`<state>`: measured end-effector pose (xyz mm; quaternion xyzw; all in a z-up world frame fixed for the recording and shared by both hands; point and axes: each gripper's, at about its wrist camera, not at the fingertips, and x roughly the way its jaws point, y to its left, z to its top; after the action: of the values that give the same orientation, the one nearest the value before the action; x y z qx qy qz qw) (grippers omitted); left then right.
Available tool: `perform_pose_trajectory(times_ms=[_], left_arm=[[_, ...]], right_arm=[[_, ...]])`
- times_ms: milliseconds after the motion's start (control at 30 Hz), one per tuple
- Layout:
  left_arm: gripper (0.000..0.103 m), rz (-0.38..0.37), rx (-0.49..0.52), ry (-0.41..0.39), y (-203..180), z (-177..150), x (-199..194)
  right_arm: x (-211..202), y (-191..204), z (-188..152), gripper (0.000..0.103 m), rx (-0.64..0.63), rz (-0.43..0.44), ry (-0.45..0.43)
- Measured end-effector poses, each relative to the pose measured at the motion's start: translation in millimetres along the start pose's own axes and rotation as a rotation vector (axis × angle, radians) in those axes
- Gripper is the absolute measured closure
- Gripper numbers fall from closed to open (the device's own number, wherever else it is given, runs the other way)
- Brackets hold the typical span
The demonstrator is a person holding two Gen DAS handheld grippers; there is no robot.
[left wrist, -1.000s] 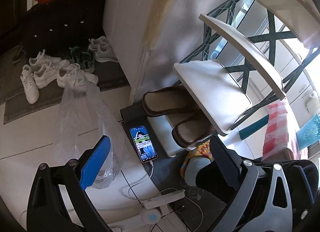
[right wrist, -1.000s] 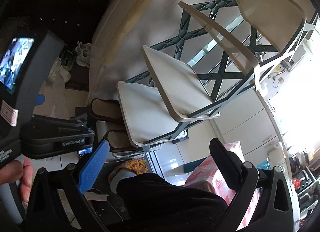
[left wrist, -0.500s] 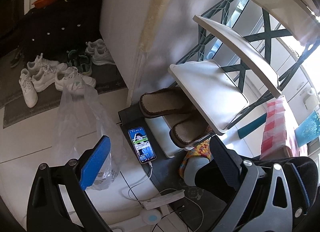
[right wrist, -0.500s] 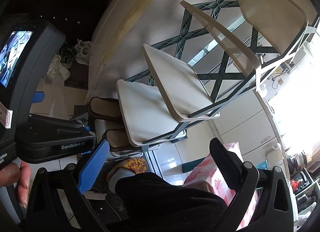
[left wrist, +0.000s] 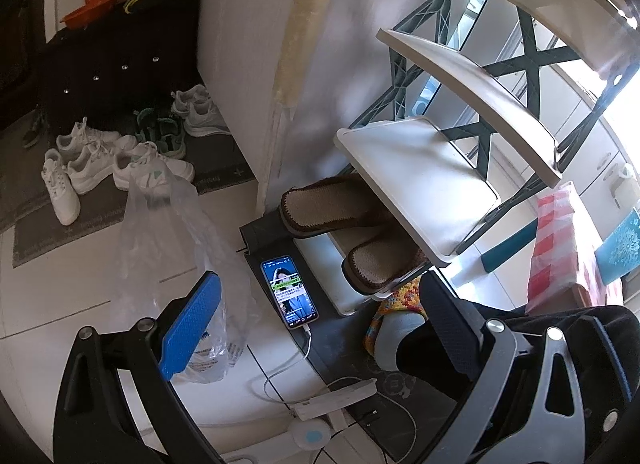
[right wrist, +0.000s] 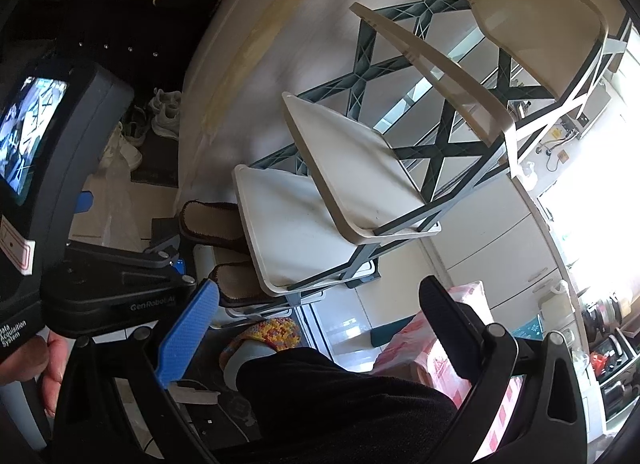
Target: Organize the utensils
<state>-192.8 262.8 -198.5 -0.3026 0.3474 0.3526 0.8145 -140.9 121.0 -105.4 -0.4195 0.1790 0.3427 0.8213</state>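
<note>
No utensils show in either view. My left gripper (left wrist: 316, 324) is open and empty, held above the floor over a phone (left wrist: 290, 291) on a dark mat. My right gripper (right wrist: 316, 328) is open and empty, pointing toward a white tiered shelf rack (right wrist: 352, 167). The left gripper's body (right wrist: 116, 288) with its screen shows at the left of the right wrist view, held by a hand (right wrist: 48, 368). The rack's shelves (left wrist: 416, 187) show nothing on them.
Brown slippers (left wrist: 336, 207) sit under the rack. A clear plastic bag (left wrist: 176, 248), a power strip (left wrist: 340, 396), white sneakers (left wrist: 92, 167) and a dark cabinet (left wrist: 104, 63) are on the floor side. The person's leg (right wrist: 340, 400) and patterned slipper (right wrist: 272, 336) are below. A red checked bag (left wrist: 556, 256) stands right.
Both views have shifted slightly; the left gripper has drifted a little, and its body in the right wrist view has moved slightly right. Both grippers stay open.
</note>
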Motion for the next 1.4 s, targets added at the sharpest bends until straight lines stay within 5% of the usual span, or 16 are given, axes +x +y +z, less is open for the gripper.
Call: perform_pose_trajectory(times_ms=[1033,1400], left_arm=[[0.008,0.007,-0.018,0.008,6,-2,4],[0.008,-0.095,0.127,-0.221,-33,13,-56]], right_arm=[[0,-3,0,0.008,0.021,0.011,-0.004],[-4,-31,-11,0.008,0.16,0.01,0.009]])
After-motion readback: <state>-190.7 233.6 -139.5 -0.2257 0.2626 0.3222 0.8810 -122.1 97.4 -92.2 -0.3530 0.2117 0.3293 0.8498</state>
